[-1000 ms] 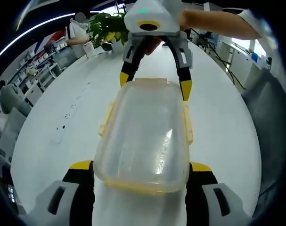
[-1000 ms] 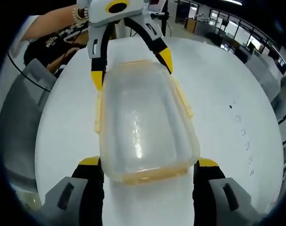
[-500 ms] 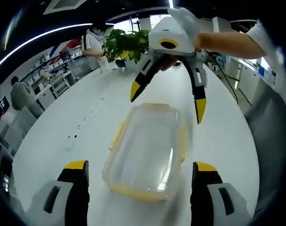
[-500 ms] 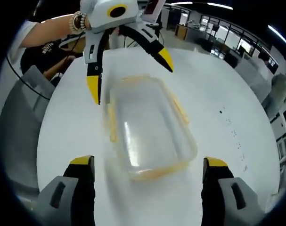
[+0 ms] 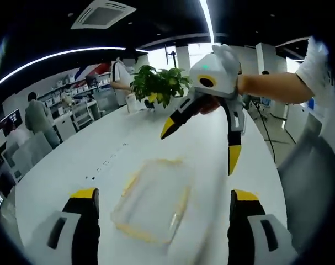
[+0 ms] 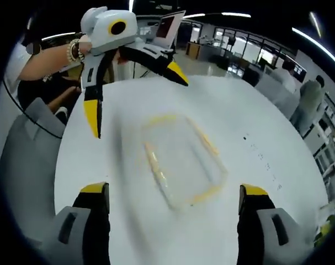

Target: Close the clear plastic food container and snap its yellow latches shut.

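Container: the clear plastic food container point(image 5: 150, 201) lies flat on the white table point(image 5: 68, 176), lid on, blurred in both views; in the right gripper view it shows again point(image 6: 184, 160) near the table's middle.
Long axis: it runs from one gripper toward the other — one short end faces the left gripper point(image 5: 161, 212), the far short end faces the right gripper point(image 5: 203, 138).
Latches: yellow latches point(image 5: 130, 183) edge the container's rim; the blur hides whether they are snapped down.
Left gripper: its yellow-tipped jaws stand wide apart at the bottom of its own view, one on each side of the container's near end, touching nothing. In the right gripper view it point(image 6: 131, 91) hangs in the air beyond the container's far end, jaws splayed and pointing down toward the table.
Right gripper: released as well — jaws spread on either side of the container point(image 6: 173, 212), apart from it. In the left gripper view it is raised above the table past the container.
Hands: a bare forearm point(image 5: 272, 88) reaches in from the right to hold the right gripper; a wrist with a beaded bracelet point(image 6: 73, 51) holds the left one.
Surroundings: a potted plant point(image 5: 156, 85) stands at the table's far end; people stand among desks beyond.
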Demonstrator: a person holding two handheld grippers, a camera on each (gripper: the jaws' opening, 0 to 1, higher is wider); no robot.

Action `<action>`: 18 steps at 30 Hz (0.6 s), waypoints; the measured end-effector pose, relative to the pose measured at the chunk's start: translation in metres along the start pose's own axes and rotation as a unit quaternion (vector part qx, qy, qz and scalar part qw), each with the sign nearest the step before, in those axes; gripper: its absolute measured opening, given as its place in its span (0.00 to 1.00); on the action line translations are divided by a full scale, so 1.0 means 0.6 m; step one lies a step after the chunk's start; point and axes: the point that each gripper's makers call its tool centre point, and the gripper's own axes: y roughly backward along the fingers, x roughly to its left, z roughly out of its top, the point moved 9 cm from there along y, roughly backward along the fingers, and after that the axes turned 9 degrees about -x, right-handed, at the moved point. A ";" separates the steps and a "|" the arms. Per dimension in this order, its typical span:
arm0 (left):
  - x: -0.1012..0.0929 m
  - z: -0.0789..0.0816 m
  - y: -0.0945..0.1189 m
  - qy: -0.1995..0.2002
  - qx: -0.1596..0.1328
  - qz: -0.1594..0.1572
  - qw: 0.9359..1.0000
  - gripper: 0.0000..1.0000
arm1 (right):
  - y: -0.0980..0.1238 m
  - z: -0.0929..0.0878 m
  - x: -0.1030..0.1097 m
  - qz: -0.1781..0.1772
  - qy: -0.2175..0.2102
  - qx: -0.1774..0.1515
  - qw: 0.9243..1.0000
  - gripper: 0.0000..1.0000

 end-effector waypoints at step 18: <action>-0.101 -0.024 0.114 0.012 0.007 0.066 0.998 0.99 | 0.096 -0.029 0.100 -0.069 -0.031 -0.025 0.997 0.94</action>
